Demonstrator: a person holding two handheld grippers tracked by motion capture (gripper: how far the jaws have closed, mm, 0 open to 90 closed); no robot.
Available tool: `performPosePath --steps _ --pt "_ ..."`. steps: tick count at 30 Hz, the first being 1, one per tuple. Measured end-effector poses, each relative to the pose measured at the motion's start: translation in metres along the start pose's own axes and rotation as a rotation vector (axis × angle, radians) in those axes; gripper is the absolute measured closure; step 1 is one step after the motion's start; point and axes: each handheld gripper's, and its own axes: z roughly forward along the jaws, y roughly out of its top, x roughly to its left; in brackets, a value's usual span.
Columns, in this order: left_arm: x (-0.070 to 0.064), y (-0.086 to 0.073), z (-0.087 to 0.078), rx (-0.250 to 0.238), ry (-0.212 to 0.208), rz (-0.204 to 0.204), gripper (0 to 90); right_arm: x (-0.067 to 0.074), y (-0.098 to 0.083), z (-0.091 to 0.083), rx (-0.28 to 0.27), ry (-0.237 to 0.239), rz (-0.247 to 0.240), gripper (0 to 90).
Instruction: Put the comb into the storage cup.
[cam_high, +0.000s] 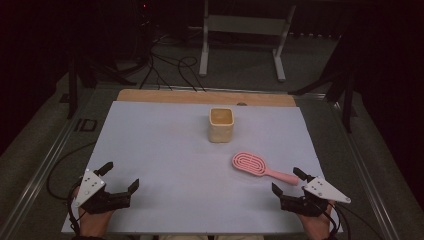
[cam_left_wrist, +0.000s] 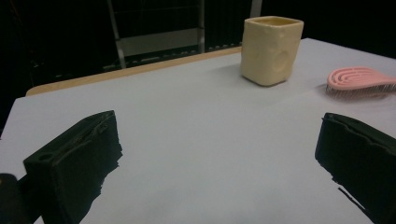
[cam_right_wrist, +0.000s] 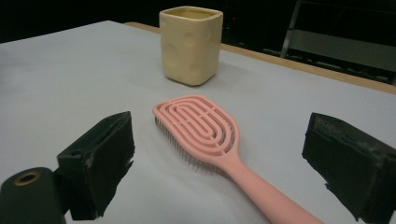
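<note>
A pink hairbrush (cam_high: 257, 166) lies bristles down on the pale blue table cover, its handle pointing toward the near right corner. Behind it stands a cream square cup (cam_high: 221, 124), upright and open at the top. My right gripper (cam_high: 289, 181) rests open at the near right, just short of the brush handle; in the right gripper view the hairbrush (cam_right_wrist: 205, 135) lies between and beyond the wide jaws, the cup (cam_right_wrist: 191, 44) farther off. At the near left my left gripper (cam_high: 120, 178) is open with nothing in it, and its view shows the cup (cam_left_wrist: 271, 44) and the brush head (cam_left_wrist: 357, 81) far away.
The table cover (cam_high: 165, 150) ends in a wooden strip (cam_high: 165, 96) at the far edge. Beyond the table stand a white metal frame (cam_high: 245, 40) and cables on the dark floor. Metal rails run along both sides of the table.
</note>
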Motion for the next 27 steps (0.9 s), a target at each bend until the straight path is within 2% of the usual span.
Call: performPosePath --steps 8,19,27 --pt "-0.0003 0.0013 -0.0009 -0.012 0.020 -0.007 0.1 -0.0023 0.0000 0.0009 0.003 0.003 0.011 8.7" --pt "0.0034 0.0009 -0.0057 -0.043 0.039 -0.051 0.0 0.0006 0.0029 0.0014 0.011 0.007 0.013 8.7" --pt "0.0043 -0.0002 -0.0062 -0.038 0.050 -0.053 0.0 -0.0015 0.0051 0.0012 0.000 0.007 0.036 8.7"
